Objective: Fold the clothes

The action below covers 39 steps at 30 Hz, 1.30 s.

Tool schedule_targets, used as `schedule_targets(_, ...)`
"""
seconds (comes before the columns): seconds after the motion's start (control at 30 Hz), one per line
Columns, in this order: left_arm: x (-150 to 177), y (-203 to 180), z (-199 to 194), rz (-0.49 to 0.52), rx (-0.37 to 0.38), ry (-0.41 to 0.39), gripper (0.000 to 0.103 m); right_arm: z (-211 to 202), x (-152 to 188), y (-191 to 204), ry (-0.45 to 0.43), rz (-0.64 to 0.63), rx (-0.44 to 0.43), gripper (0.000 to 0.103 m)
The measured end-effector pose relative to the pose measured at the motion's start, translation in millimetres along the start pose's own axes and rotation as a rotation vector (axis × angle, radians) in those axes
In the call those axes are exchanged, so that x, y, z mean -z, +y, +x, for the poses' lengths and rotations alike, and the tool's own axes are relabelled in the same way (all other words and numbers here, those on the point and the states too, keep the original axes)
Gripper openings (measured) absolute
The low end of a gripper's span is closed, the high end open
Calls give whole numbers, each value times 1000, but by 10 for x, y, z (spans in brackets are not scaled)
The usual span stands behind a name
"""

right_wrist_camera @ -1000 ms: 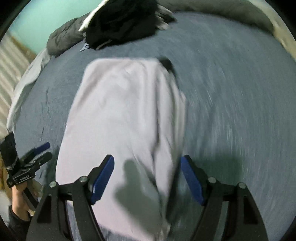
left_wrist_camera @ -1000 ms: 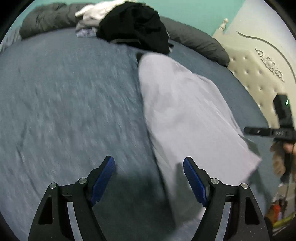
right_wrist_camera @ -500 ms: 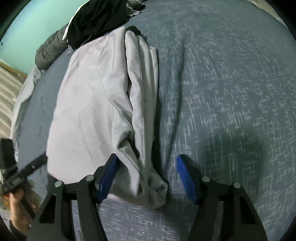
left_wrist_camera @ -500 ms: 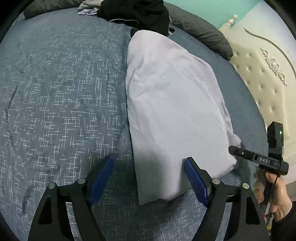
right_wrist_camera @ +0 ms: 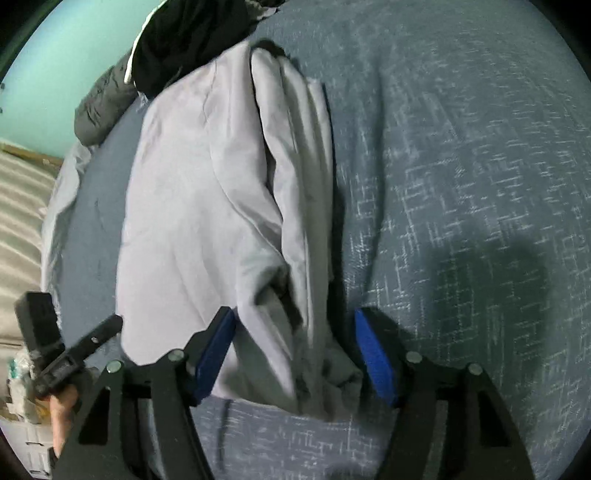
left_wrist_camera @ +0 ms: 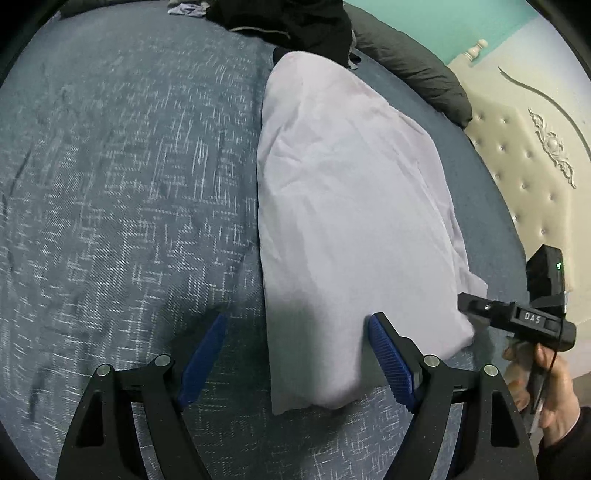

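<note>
A pale lilac garment point(left_wrist_camera: 351, 206), already folded lengthwise into a long narrow panel, lies flat on the blue-grey woven bedspread point(left_wrist_camera: 129, 184) with its long axis running away from both cameras toward a heap of unfolded dark clothes point(left_wrist_camera: 295, 22) at the far end of the bed. This layout appears deliberate: the near hem is presented to both tools at once, so that a cross fold can carry it toward the far end, while the waiting pile stays apart from the work area. In the right wrist view the doubled layers and tucked-in sleeve form a thick bunched ridge point(right_wrist_camera: 303, 206) along the right edge of the garment point(right_wrist_camera: 207, 206). The left gripper point(left_wrist_camera: 295, 358) sits low over the near left corner; its fingers point(left_wrist_camera: 388, 354) are spread wide, one pad over bare bedspread and the other over or against the fabric, and nothing is clamped. The right gripper point(right_wrist_camera: 295, 354) straddles the near end of the ridge, its fingers point(right_wrist_camera: 375, 358) also spread wide on either side of the bunched hem; the left pad looks to be touching cloth, but no grip is formed. Each tool also appears at the edge of the other's view, beside the opposite near corner. Judged from this, the pickup of the hem corners is not yet made. The thick right edge will likely need a deeper bite than the thin left corner to catch all layers.
</note>
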<state>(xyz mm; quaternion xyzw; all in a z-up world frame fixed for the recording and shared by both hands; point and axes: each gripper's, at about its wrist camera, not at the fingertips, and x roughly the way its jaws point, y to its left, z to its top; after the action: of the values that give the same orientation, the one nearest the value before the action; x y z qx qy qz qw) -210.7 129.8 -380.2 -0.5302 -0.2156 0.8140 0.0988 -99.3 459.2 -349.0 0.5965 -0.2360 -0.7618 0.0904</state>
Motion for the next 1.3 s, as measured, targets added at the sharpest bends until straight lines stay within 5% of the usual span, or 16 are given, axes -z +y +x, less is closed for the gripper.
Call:
schedule_targets(0.27, 110, 12, 134, -3, 47, 56, 82, 128, 50, 119, 33, -39, 19, 63)
schedule_targets(0.37, 96, -59, 124, 14, 68, 66, 69, 108, 39, 189, 36, -35, 32, 55)
schedule_targets(0.97, 82, 2, 139, 29, 73, 87, 70, 74, 147, 288, 141, -20, -4, 55)
schedule_targets(1.3, 80, 50, 152, 40, 78, 93, 69, 258, 9, 379, 114, -28, -100, 52)
